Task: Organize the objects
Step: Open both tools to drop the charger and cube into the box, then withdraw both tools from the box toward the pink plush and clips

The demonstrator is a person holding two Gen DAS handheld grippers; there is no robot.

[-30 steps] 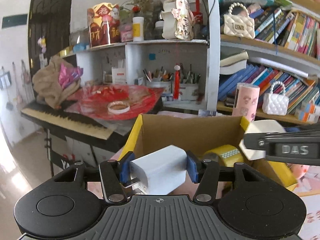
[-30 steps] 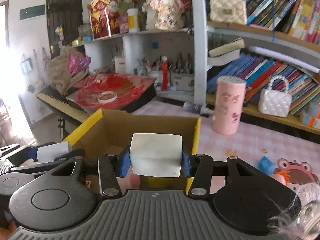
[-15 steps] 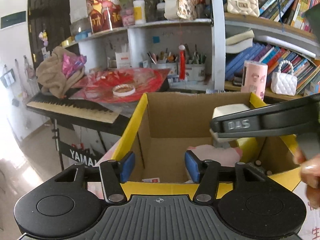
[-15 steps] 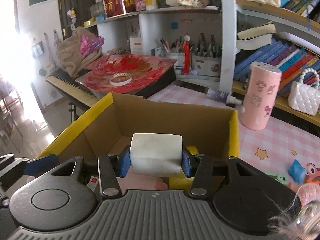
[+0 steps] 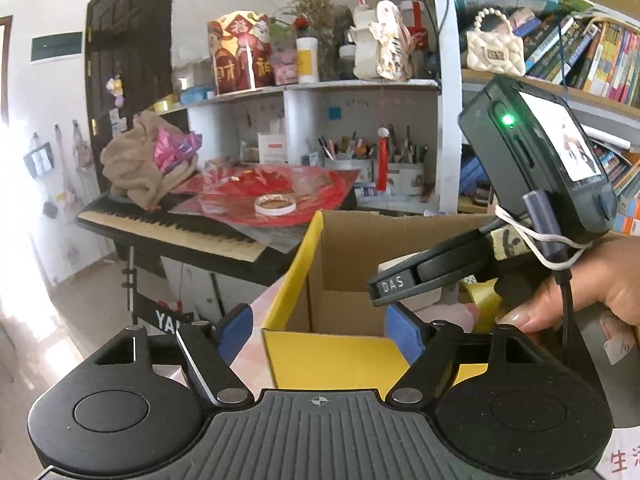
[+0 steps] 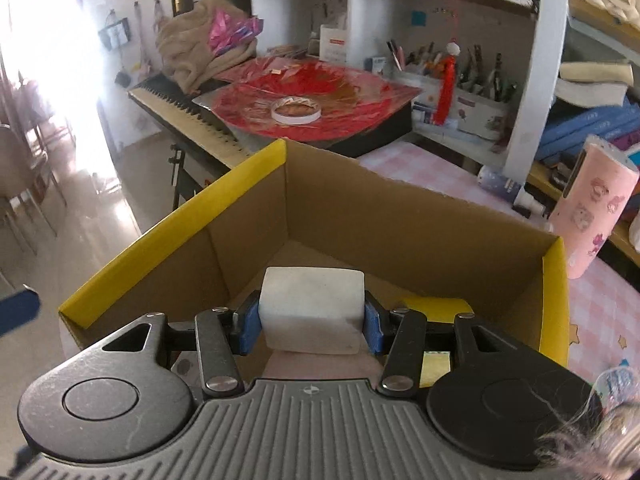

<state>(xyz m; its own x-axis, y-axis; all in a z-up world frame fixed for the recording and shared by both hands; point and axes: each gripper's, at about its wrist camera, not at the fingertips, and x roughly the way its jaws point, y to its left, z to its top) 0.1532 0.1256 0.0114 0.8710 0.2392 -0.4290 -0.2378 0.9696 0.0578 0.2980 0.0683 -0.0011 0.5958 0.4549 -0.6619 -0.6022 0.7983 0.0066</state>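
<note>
Right gripper [image 6: 311, 322] fingers clamped on one white block [image 6: 312, 309], held inside one yellow-rimmed cardboard box [image 6: 420, 220]. Left gripper [image 5: 320, 326] fingers spread wide, holding nothing, at box's near wall. One yellow tape roll [image 6: 436, 308] in box at 3 o'clock of block. One pink canister [image 6: 588, 208] on desk [image 6: 436, 168] at 2 o'clock.

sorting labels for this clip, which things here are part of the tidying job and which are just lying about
Part of the job:
- cardboard box, open-topped
- white block, clamped in the right gripper over the box
- left gripper, open with nothing in it, at the box's near wall

Just lying about:
- tape roll on the red sheet
- pink canister
- keyboard
- pen pots
</note>
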